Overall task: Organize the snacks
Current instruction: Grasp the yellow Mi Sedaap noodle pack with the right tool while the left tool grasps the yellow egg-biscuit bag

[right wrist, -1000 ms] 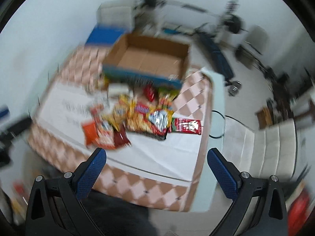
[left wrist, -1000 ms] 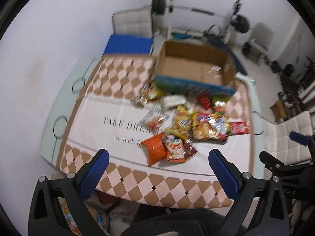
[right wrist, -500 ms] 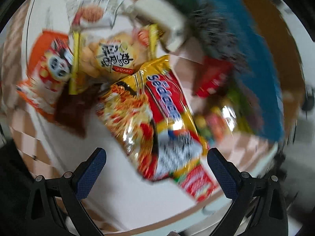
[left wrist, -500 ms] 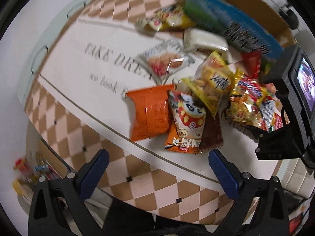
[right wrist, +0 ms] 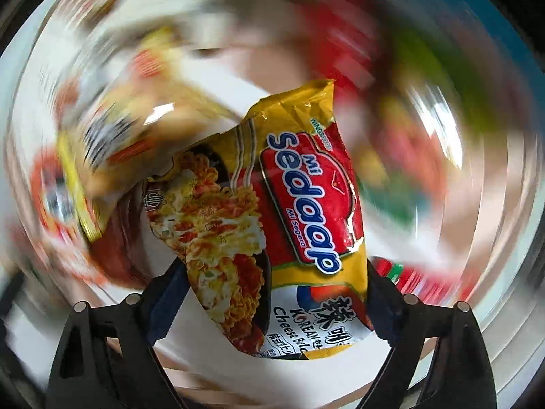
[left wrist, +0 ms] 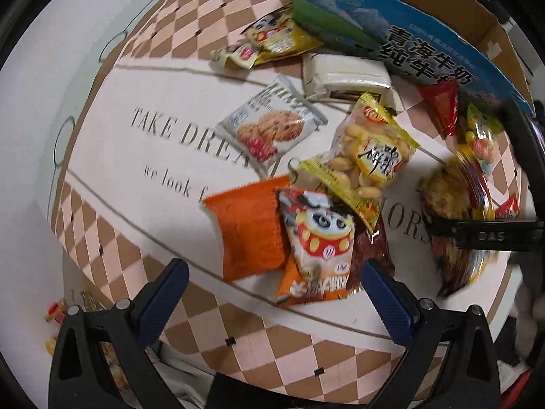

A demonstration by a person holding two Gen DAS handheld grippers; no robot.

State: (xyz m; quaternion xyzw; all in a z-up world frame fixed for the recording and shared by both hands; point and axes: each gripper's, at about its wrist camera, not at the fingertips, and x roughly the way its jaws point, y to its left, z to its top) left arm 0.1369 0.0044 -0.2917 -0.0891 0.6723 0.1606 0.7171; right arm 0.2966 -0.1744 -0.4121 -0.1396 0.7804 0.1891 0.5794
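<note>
Several snack packs lie piled on the table in the left wrist view: an orange bag (left wrist: pixel 247 230), a panda bag (left wrist: pixel 318 248), a yellow peanut bag (left wrist: pixel 366 155), a cookie pack (left wrist: pixel 269 126) and a white pack (left wrist: pixel 344 73). My left gripper (left wrist: pixel 272 293) is open and empty, just short of the orange and panda bags. My right gripper (right wrist: pixel 272 293) is wide open with a yellow and red Mi Sedaap noodle pack (right wrist: pixel 289 211) lying between its fingers; the rest of that view is blurred. The noodle pack (left wrist: pixel 453 204) and right gripper body (left wrist: pixel 494 235) show at the right of the left view.
An open cardboard box (left wrist: pixel 408 34) with a blue printed side stands behind the pile. A red pack (left wrist: pixel 441 107) and a candy bag (left wrist: pixel 480 139) lie by it. The checked tablecloth (left wrist: pixel 112 238) reaches the near edge; items lie on the floor (left wrist: pixel 58 310) below left.
Both grippers have dropped from high above the table close to the pile. The right one has come down over the noodle pack, now between its open fingers.
</note>
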